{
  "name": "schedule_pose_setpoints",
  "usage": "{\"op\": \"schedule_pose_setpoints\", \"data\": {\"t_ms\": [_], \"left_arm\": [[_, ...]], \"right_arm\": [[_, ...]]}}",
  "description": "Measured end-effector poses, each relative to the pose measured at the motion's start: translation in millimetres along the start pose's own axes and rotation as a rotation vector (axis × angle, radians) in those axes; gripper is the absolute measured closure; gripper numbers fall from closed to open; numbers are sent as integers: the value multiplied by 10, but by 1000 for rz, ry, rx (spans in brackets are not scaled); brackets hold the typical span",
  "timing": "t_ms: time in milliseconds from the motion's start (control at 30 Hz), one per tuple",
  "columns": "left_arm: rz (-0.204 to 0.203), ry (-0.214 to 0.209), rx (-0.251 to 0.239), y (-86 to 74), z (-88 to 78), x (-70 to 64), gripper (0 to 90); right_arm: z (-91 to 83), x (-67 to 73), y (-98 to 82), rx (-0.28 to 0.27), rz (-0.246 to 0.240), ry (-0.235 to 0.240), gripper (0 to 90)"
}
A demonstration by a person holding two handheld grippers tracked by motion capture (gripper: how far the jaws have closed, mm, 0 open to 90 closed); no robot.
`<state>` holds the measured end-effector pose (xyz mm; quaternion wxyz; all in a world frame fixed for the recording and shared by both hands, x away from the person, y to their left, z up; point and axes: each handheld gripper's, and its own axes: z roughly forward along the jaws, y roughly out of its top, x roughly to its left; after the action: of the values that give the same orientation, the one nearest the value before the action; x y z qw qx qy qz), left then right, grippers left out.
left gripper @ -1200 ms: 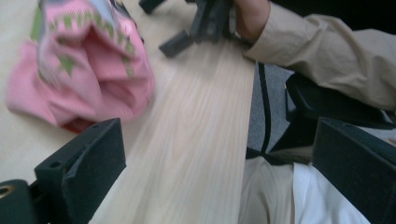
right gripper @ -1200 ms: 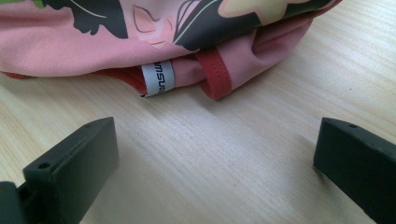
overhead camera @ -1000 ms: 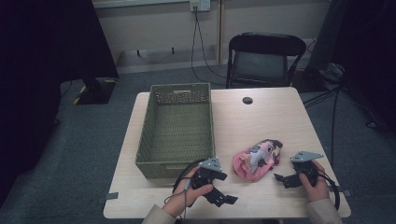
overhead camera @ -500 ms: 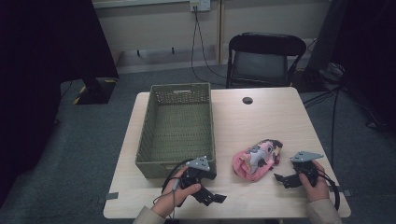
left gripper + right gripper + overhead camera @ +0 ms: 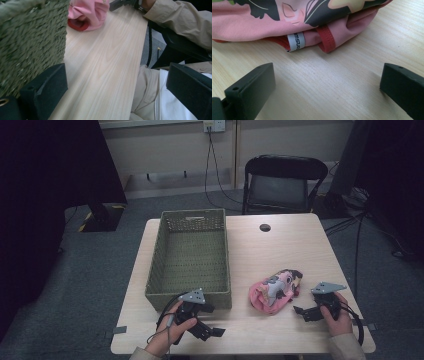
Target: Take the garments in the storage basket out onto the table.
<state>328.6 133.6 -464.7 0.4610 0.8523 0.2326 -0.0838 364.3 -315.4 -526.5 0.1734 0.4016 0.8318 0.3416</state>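
A crumpled pink printed cloth (image 5: 274,290) lies on the wooden table (image 5: 280,250), right of a green woven basket (image 5: 190,257) that holds nothing. My right gripper (image 5: 299,312) rests on the table just right of the cloth, jaws open and pointing at it; in the right gripper view the cloth (image 5: 294,20) with its red hem and white label lies a short way beyond my open jaws (image 5: 327,82). My left gripper (image 5: 212,332) sits open near the front edge, below the basket's near wall (image 5: 30,40); the pink cloth (image 5: 86,13) shows farther off.
A small black round disc (image 5: 265,227) sits near the table's far edge. A black folding chair (image 5: 280,182) stands behind the table. Cables trail on the floor at the right. The person's sleeve (image 5: 180,22) and lap show past the table's front edge.
My left gripper has moved left and toward the front edge, turning its jaws to the right. The right gripper and the cloth have stayed put.
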Motion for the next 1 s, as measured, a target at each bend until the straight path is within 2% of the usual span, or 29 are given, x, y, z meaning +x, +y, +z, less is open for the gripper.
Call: {"op": "schedule_pose_setpoints", "data": {"t_ms": [267,400,433,500,833,1000], "left_arm": [[-4,24,-1,-91,-162,41,30],[2,64,21,-172,-216,90,30],[-3,66,24,-193,-227,104,31],[13,72,41,-230,-258,124,31],[28,82,29,-288,-343,174,37],[40,79,39,-299,-361,172,34]], "right_arm": [[-1,1,0,0,0,-1,0],[-3,6,-3,0,4,-4,0],[-4,8,-5,0,5,-5,0],[-8,13,-8,0,7,-7,0],[-11,17,-10,0,10,-9,0],[-11,17,-10,0,10,-9,0]]}}
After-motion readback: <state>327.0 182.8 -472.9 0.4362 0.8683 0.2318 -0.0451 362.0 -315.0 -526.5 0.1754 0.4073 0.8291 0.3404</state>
